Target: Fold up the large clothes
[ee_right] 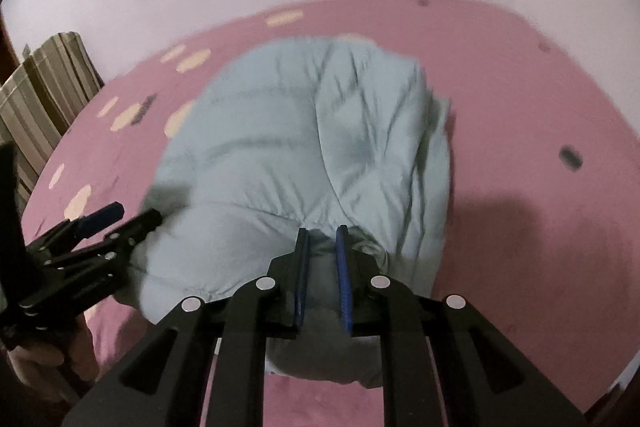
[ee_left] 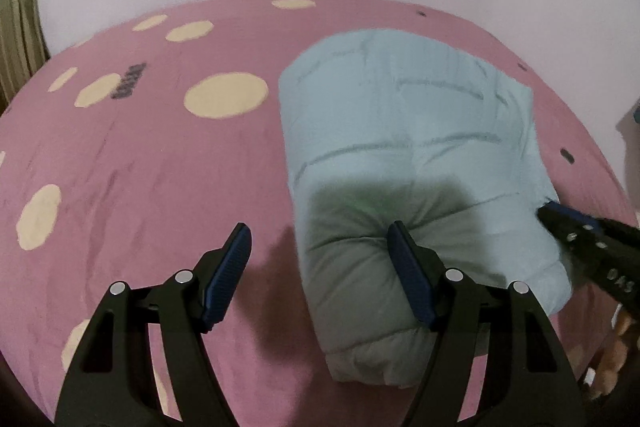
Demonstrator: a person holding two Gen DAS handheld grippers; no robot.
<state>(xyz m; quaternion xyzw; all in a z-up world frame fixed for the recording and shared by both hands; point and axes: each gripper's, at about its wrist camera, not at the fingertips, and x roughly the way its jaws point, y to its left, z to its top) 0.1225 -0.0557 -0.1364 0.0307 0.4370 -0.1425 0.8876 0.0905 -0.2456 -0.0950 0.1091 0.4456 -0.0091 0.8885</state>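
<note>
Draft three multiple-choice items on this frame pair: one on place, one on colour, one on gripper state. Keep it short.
1. Where does the folded pale blue quilted jacket lie?
A. on the pink bedspread with cream dots
B. on a wooden floor
C. on a chair

2. What colour are the gripper finger pads?
A. red
B. dark blue
C. white

3. How does the left gripper stand?
A. clamped on a sleeve
B. out of view
C. open, nothing between its fingers

Key: 1 A, the jacket rests on the dotted pink cover in both views. 2 B, blue ribbed pads line the black fingers. 3 C, its fingers stand wide apart at the jacket's near edge, while the right gripper is pinched on jacket fabric.
</note>
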